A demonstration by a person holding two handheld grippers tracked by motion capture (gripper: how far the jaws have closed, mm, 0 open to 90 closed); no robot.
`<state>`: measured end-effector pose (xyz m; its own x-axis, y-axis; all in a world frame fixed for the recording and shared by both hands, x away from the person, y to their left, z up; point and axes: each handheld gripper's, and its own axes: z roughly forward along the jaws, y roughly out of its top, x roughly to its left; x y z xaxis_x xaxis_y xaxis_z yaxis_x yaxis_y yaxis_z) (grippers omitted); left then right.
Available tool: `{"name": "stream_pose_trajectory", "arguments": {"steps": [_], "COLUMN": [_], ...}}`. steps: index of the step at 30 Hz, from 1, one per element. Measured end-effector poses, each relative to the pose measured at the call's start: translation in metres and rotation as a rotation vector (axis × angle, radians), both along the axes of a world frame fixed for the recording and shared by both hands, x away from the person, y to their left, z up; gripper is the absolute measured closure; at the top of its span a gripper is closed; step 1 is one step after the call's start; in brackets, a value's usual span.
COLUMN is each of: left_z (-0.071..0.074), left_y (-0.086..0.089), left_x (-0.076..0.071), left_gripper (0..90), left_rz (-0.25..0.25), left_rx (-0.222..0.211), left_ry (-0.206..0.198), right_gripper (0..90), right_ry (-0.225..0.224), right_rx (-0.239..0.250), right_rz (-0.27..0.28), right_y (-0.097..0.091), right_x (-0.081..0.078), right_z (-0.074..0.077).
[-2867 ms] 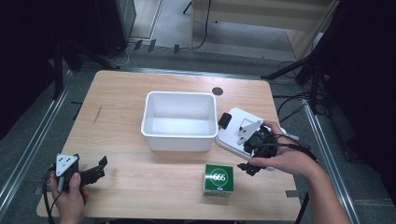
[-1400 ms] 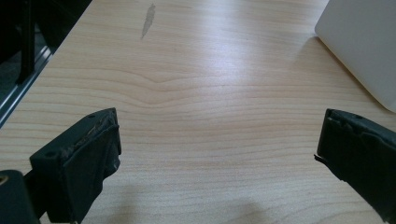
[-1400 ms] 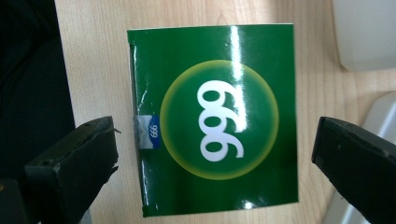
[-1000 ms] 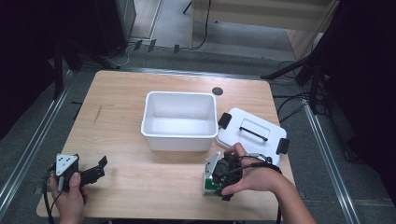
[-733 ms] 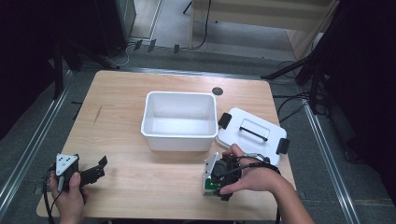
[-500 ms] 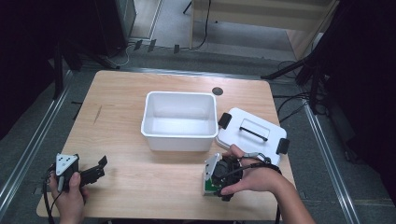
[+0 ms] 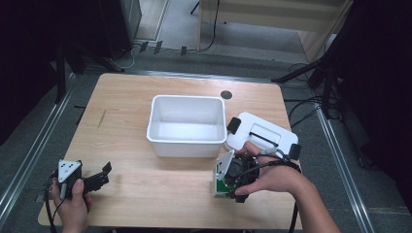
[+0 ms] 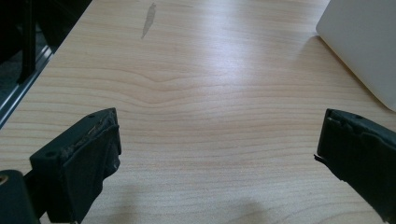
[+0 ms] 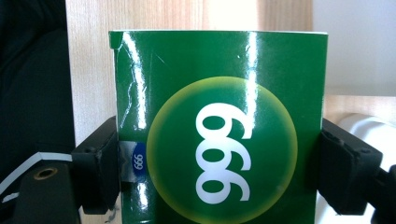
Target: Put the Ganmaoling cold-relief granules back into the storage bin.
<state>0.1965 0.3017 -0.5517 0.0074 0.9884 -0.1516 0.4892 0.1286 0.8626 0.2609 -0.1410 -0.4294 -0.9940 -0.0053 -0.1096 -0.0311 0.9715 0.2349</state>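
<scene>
- My right gripper [image 9: 219, 154] has its jaws clamped on both sides of the green box [image 9: 219, 121], which sits between them.
- Beyond them, I see the white lid [image 7: 262, 136] and white bin [image 7: 187, 124].
- My left gripper [image 8: 219, 154] holds its jaws spread wide over bare counter [image 8: 210, 93].

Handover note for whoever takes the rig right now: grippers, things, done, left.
Right gripper: shut on the green box, pads on both its sides, near the table's front edge.
Left gripper: open, nothing between its jaws, over bare table.
White bin: open, nothing inside.
Lid: off, lying to the bin's right.
Done: lid off, box gripped.
Left, probably: box into bin, then lid on.
</scene>
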Motion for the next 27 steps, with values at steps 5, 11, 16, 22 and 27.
{"name": "stream_pose_trajectory", "arguments": {"steps": [5,11,16,22,27], "left_z": [0.000,0.000,0.000,0.000,0.000], "left_y": [0.000,0.000,0.000,0.000,0.000], "left_x": [0.000,0.000,0.000,0.000,0.000], "left_gripper": [0.1,0.1,0.1,0.1,0.1], "left_rz": [-0.003,-0.003,-0.001,-0.001,-0.001], "left_rx": [0.003,0.003,0.000,0.002,0.003], "left_ry": [0.003,0.005,0.001,0.002,0.001], "right_gripper": [15.8,15.9,15.9,15.9,15.9], "right_ry": [0.000,-0.003,-0.019,-0.025,-0.042], "right_rx": [-0.001,0.003,0.007,0.014,0.009], "right_rz": [0.015,0.008,0.011,0.009,0.015], "right_y": [0.000,0.001,0.003,0.005,0.008], "right_x": [0.004,0.009,0.015,0.021,0.027], "right_z": [0.015,0.030,0.047,0.062,0.076]}}
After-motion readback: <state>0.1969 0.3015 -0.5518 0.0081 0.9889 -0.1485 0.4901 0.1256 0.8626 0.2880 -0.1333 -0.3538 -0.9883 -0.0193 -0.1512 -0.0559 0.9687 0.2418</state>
